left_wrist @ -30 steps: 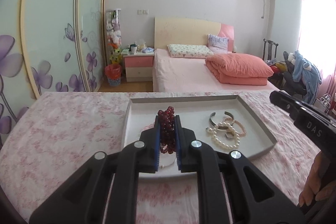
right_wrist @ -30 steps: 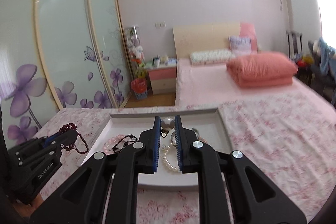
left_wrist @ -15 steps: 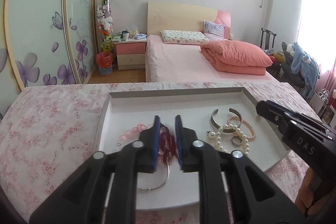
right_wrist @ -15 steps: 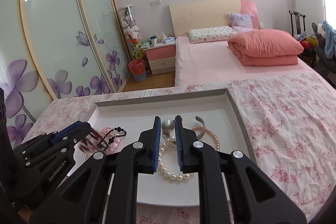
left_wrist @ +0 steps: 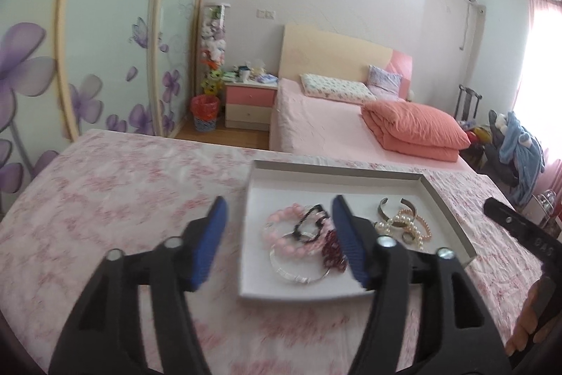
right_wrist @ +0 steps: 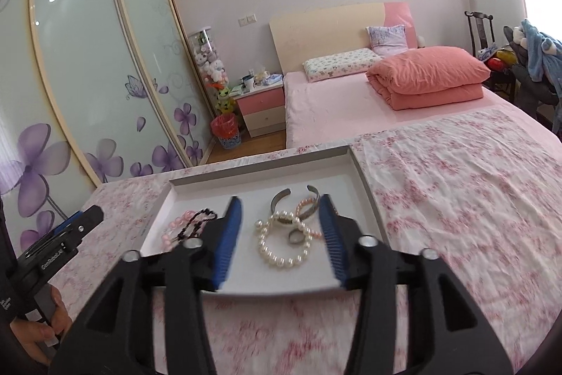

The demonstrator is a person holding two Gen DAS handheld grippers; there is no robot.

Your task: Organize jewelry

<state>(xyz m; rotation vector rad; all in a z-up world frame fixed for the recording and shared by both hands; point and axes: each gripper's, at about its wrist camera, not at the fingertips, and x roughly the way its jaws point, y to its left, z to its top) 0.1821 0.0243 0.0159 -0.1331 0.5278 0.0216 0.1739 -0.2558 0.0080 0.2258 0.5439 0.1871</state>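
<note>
A desk (right_wrist: 456, 181) covered in pink floral cloth carries a shallow white tray (left_wrist: 446, 209). Inside the tray, toward its left side, lie a pink bead bracelet (left_wrist: 281, 227), a black bead strand (left_wrist: 311, 220), a dark red bead bracelet (left_wrist: 332, 250) and a thin silver bangle (left_wrist: 298, 273). Toward the tray's right side lie a white pearl bracelet (right_wrist: 281, 248), a metal cuff (right_wrist: 281, 197) and a small ring (right_wrist: 295, 237). Above the tray's near edge, the left gripper (left_wrist: 277, 234) and right gripper (right_wrist: 281, 234) both have jaws spread wide, holding nothing.
</note>
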